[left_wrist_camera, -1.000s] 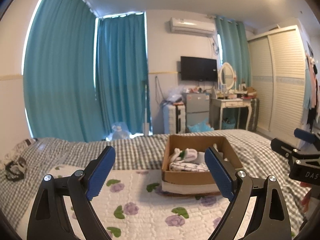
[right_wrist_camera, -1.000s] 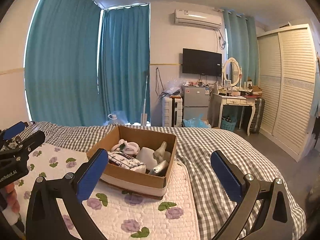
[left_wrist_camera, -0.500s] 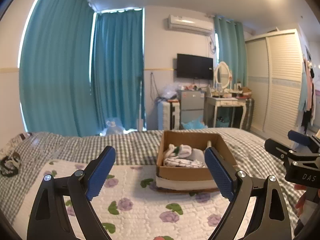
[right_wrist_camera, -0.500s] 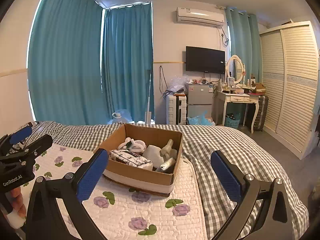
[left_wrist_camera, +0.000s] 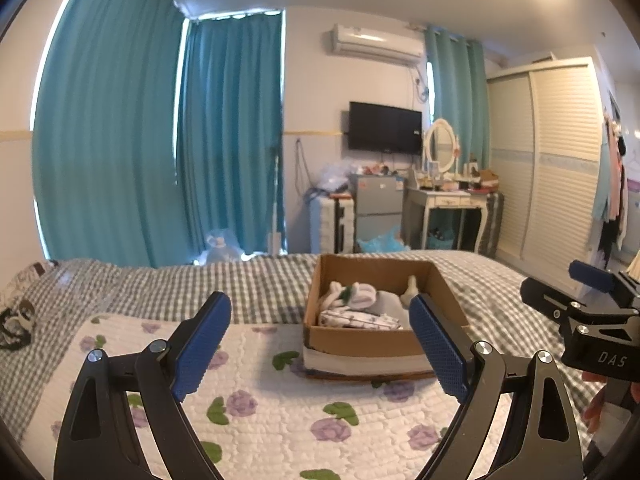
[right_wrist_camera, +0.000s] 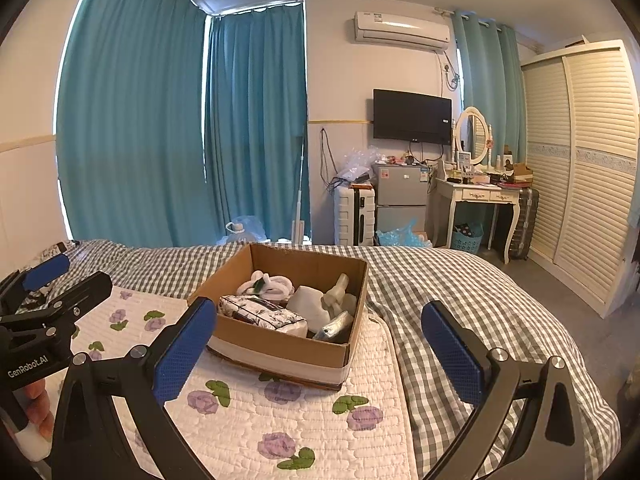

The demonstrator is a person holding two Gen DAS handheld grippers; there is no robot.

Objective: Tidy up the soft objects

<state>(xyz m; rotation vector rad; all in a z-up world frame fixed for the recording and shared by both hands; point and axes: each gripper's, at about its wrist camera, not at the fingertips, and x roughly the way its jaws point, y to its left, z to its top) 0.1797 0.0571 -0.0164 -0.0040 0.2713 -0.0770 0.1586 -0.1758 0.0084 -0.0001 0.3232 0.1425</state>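
Note:
A brown cardboard box sits on a white quilted mat with purple flowers on the bed. The box holds soft things: a white rolled item, a flower-print pouch and a white bundle. My left gripper is open and empty, held above the mat short of the box. My right gripper is open and empty, near the box's front. Each gripper shows at the edge of the other's view.
The bed has a grey checked cover. A dark patterned item lies at the bed's far left. Beyond the bed stand teal curtains, a small fridge, a white dressing table and a louvred wardrobe.
Both grippers have drawn back and risen a little, so the box looks smaller and further off. Both stay open and empty.

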